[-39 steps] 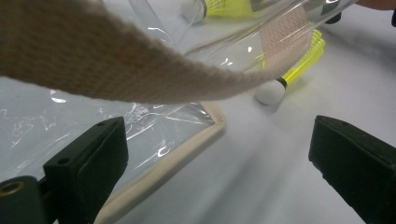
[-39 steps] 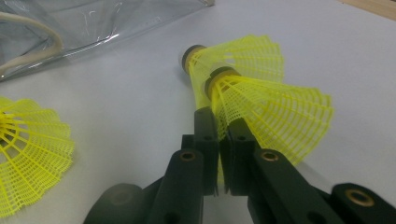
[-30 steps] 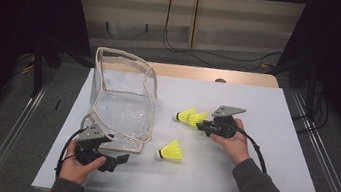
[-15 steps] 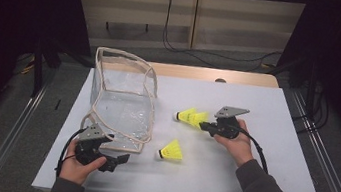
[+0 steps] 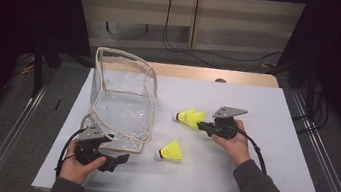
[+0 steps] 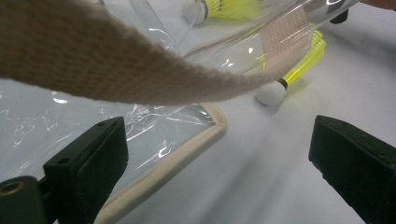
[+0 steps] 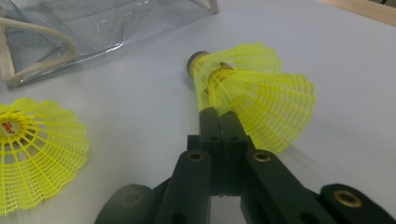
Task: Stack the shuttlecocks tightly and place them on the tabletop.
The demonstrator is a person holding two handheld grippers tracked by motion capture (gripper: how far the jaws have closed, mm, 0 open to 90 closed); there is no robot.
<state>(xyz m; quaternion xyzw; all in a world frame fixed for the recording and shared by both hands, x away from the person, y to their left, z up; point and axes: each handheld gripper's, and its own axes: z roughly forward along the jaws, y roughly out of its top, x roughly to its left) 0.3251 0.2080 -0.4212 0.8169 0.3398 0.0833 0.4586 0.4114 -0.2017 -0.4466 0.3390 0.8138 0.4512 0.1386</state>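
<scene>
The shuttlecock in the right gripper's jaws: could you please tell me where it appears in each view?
High view: shuttlecock right of centre.
Left gripper view: top edge, seen through the clear bag.
Right gripper view: centre, pinched by the jaws.
Shared landmark: the clear bag.

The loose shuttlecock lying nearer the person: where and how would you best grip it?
Probably by the yellow mesh skirt. The loose shuttlecock lies on its side, white cork toward the clear bag, its flared skirt toward the right gripper. Come in low from that skirt side and pinch one skirt wall edge-on; the round cork would likely slip. The right gripper's jaws are shut on the other shuttlecock that way.
</scene>
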